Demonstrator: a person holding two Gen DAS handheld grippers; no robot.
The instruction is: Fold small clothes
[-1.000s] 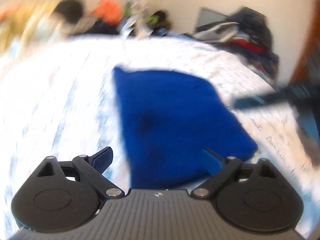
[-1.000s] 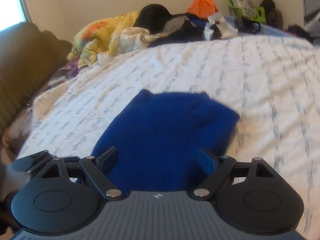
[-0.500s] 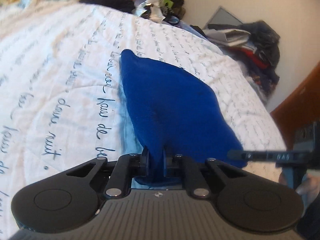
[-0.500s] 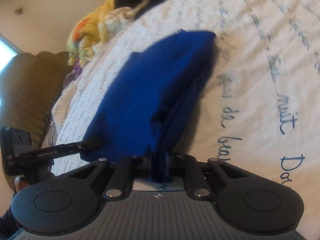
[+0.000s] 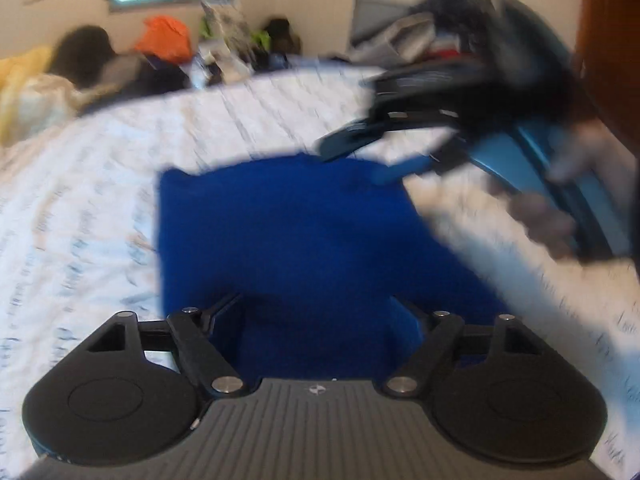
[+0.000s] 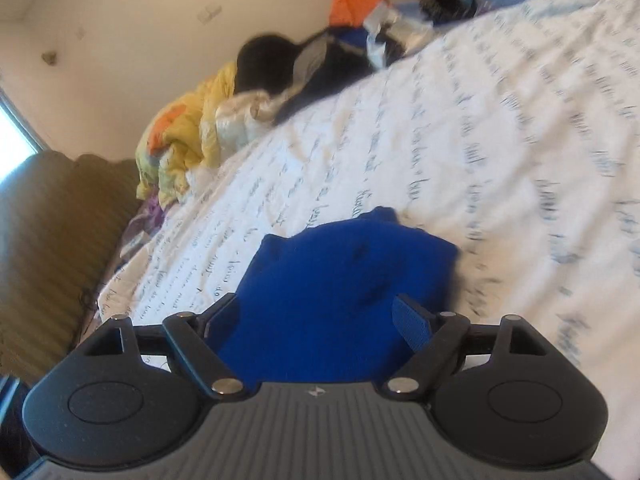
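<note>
A folded blue garment (image 5: 288, 240) lies flat on the white bed sheet with script print (image 5: 80, 208). My left gripper (image 5: 316, 312) is open, its jaws spread wide just above the garment's near edge, holding nothing. In the right wrist view the same blue garment (image 6: 340, 292) sits between the open jaws of my right gripper (image 6: 320, 312), which is empty. The right gripper also shows, blurred, in the left wrist view (image 5: 384, 152) at the garment's far right corner, with the hand behind it.
Piles of clothes and bags line the far edge of the bed (image 5: 160, 52). A dark clothes heap (image 5: 460, 32) stands at the right. A yellow blanket (image 6: 188, 136) and a brown sofa (image 6: 52, 240) lie to the left. A wooden door (image 5: 612, 40) is at the right.
Half a second ago both grippers were shut on the blue garment's near edge. Both have let go and opened, and the garment now lies folded shorter on the bed.
</note>
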